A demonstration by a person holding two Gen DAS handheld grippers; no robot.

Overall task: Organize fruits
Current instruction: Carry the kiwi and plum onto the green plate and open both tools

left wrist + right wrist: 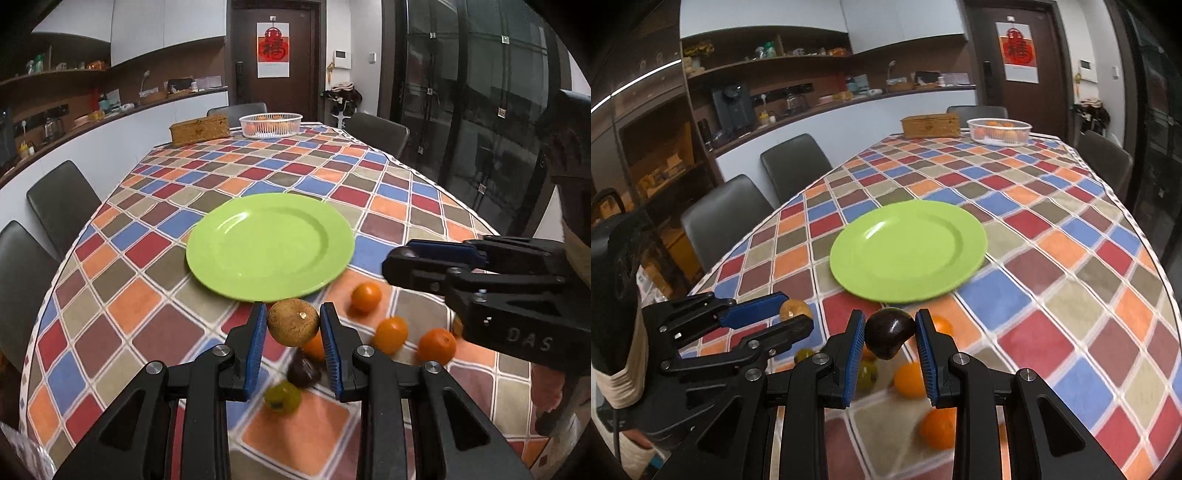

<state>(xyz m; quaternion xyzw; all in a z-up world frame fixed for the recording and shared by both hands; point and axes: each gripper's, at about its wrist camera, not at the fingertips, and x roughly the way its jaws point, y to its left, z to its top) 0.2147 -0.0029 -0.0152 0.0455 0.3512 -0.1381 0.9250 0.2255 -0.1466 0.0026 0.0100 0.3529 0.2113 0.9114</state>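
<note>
A brown, rough-skinned round fruit hangs above the table's near end, with my left gripper shut on it. My right gripper is shut on a dark purple fruit, also lifted off the cloth. Both grippers sit just short of the near rim of the bare green plate. Each shows in the other's view: the right gripper at the right, the left gripper at the left with the brown fruit. Below lie several oranges, a green fruit and another dark fruit.
A checked cloth covers the long table. At its far end stand a white basket holding oranges and a wicker box. Dark chairs line the left side and far end. Glass doors run along the right.
</note>
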